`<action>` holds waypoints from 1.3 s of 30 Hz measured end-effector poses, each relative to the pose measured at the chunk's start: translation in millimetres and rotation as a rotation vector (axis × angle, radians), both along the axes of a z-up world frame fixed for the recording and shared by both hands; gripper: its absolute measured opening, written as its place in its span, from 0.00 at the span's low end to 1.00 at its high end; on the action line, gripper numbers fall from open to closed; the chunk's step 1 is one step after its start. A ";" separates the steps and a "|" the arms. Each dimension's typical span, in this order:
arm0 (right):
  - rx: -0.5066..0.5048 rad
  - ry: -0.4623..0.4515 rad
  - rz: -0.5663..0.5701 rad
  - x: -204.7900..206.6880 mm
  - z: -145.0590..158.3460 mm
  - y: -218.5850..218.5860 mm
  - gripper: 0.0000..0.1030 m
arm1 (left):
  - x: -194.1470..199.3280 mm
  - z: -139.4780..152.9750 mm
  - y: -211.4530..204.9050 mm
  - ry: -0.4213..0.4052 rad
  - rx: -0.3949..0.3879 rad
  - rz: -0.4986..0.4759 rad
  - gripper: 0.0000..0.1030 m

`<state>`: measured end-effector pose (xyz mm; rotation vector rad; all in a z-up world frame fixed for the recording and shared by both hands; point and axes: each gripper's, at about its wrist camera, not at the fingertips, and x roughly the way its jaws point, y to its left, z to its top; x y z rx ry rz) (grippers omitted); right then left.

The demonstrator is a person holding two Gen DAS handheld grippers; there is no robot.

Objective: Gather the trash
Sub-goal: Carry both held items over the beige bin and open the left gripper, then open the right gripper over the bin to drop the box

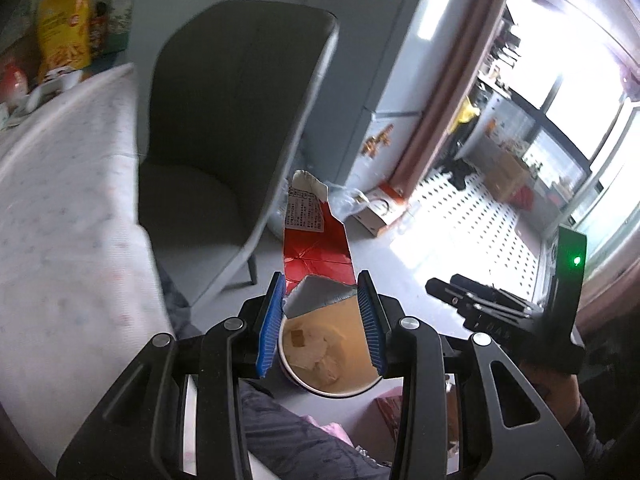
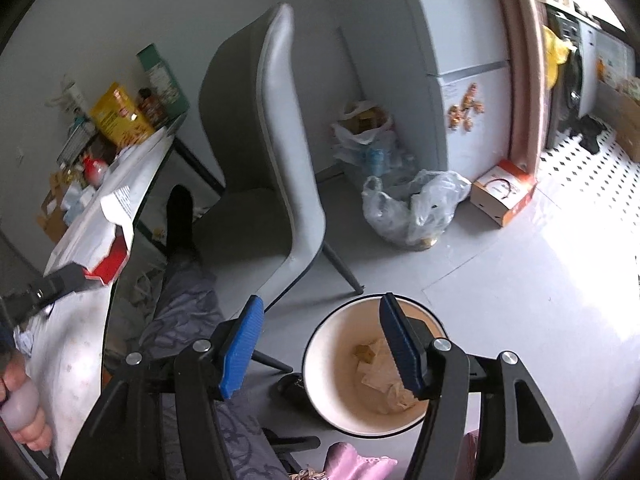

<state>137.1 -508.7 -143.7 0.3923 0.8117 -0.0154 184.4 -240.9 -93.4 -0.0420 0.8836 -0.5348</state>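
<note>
The left gripper (image 1: 322,300) held a torn red wrapper (image 1: 316,236) pinched above the bin (image 2: 372,368) (at its 12 o'clock rim), awaiting release, while the right gripper (image 2: 320,344) hung wide open, empty.

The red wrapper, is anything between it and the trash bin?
Nothing visible blocks it. The left hand-held gripper holds the red wrapper right above the open trash bin, which has crumpled paper inside. The right hand-held gripper hangs open over the bin's rim, holding nothing.
</note>
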 end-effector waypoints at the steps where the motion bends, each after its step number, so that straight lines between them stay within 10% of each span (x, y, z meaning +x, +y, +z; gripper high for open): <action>1: 0.003 -0.003 -0.011 -2.0 0.0 -5.3 0.58 | 0.8 -1.9 -6.1 0.006 0.003 -0.012 0.36; 16: 0.032 -0.016 -0.142 -22.5 -2.6 -64.1 0.58 | 12.9 -44.7 -88.6 0.127 0.047 -0.168 0.37; 19: 0.035 -0.010 -0.150 -24.9 -5.9 -66.7 0.59 | 18.4 -55.2 -96.5 0.171 0.037 -0.193 0.53; 21: 0.037 -0.007 -0.151 -25.8 -7.4 -68.6 0.59 | 19.0 -57.2 -94.0 0.166 0.032 -0.172 0.81; 39: 0.013 -0.036 -0.067 -13.9 15.8 -29.5 0.69 | 6.4 5.9 -6.6 0.020 -0.061 0.041 0.94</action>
